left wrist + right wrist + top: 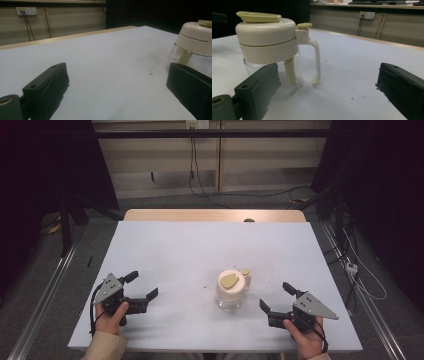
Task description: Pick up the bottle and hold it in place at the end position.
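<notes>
Flanking the lidded glass jar (230, 291) near the table's (165, 245) front edge, left gripper (141, 290) and right gripper (276, 297) gape wide, empty, seemingly poised to grab it.

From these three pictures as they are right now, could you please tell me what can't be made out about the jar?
- Jar: in the left gripper view, the right edge cuts it off and the left gripper's near jaw hides its base.
- Jar contents: the high view is too small; in the right gripper view the glass looks clear, but the right gripper's jaw covers its lower left.
- Dark specks on the table: too small to identify.
</notes>
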Demonstrator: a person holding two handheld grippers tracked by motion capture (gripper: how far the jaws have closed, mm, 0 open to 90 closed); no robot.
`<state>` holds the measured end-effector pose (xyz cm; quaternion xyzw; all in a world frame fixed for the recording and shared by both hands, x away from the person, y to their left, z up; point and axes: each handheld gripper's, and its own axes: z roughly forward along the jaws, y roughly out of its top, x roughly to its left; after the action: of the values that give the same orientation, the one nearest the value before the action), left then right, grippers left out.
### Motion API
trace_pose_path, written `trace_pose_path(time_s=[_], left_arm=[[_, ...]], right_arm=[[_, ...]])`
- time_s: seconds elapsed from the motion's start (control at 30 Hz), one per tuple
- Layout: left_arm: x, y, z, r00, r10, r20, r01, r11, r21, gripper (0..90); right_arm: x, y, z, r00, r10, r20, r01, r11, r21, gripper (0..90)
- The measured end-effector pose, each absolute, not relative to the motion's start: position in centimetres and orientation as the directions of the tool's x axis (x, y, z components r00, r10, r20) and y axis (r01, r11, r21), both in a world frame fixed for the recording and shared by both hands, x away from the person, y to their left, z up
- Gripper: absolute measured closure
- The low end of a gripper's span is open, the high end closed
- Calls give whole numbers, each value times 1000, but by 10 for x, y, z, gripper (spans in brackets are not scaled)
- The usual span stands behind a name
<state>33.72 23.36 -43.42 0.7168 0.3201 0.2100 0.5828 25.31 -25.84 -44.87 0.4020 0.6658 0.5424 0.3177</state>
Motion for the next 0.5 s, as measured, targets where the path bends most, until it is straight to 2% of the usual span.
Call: trace_pose_path(time_s=[0.5], left_arm=[[337, 232, -434, 709, 703, -61, 209, -127, 970, 37]], right_arm=[[257, -247, -448, -511, 859, 17, 189, 93, 977, 35]])
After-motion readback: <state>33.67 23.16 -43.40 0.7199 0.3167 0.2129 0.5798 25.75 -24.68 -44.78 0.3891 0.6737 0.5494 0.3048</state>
